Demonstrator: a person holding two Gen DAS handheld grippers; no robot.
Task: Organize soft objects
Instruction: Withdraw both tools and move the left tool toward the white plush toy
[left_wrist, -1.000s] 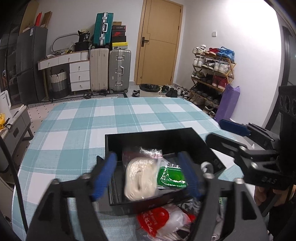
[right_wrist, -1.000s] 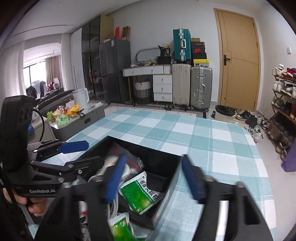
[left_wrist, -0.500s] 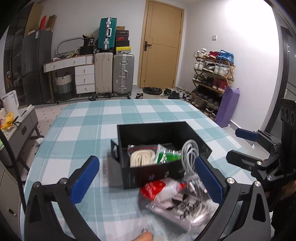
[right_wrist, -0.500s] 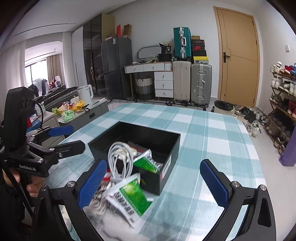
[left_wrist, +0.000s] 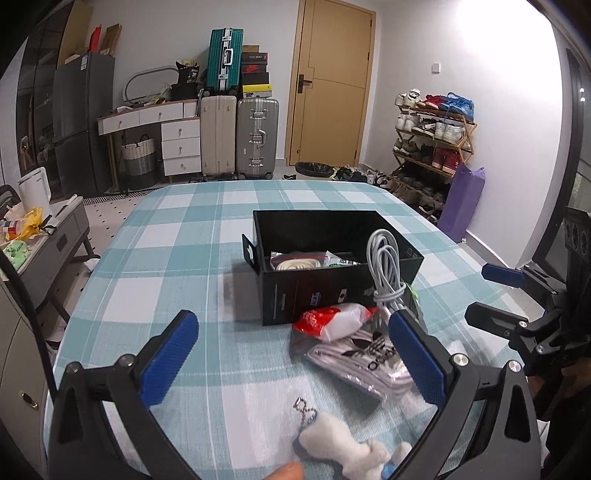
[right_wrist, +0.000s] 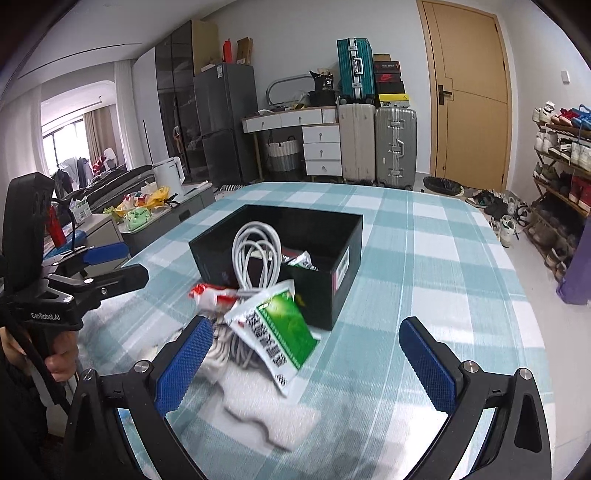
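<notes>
A black box (left_wrist: 295, 295) stands on the checked tablecloth and holds a bagged cream rope (left_wrist: 295, 263) and a green packet. A coiled white cable (left_wrist: 386, 266) leans on its front corner. Before the box lie a red-and-white packet (left_wrist: 332, 321), bagged striped socks (left_wrist: 362, 358) and a white plush toy (left_wrist: 343, 443). My left gripper (left_wrist: 291, 332) hangs open over this pile, apart from it. In the right wrist view the box (right_wrist: 317, 295), the cable (right_wrist: 255, 254), a green packet (right_wrist: 280, 332) and a white cloth (right_wrist: 266, 406) show. My right gripper (right_wrist: 306, 339) is open above them, holding nothing.
The table's checked cloth (left_wrist: 166, 258) stretches beyond and to the left of the box. A low grey cabinet (left_wrist: 55, 236) with bags stands off the left edge. Suitcases, a door and a shoe rack (left_wrist: 432, 140) are far behind. A hand (right_wrist: 61, 362) holds the left gripper.
Both grippers drew back from the box and their jaws spread wide. The rope bag and a green packet stay in the box, and the pile in front has come into view.
</notes>
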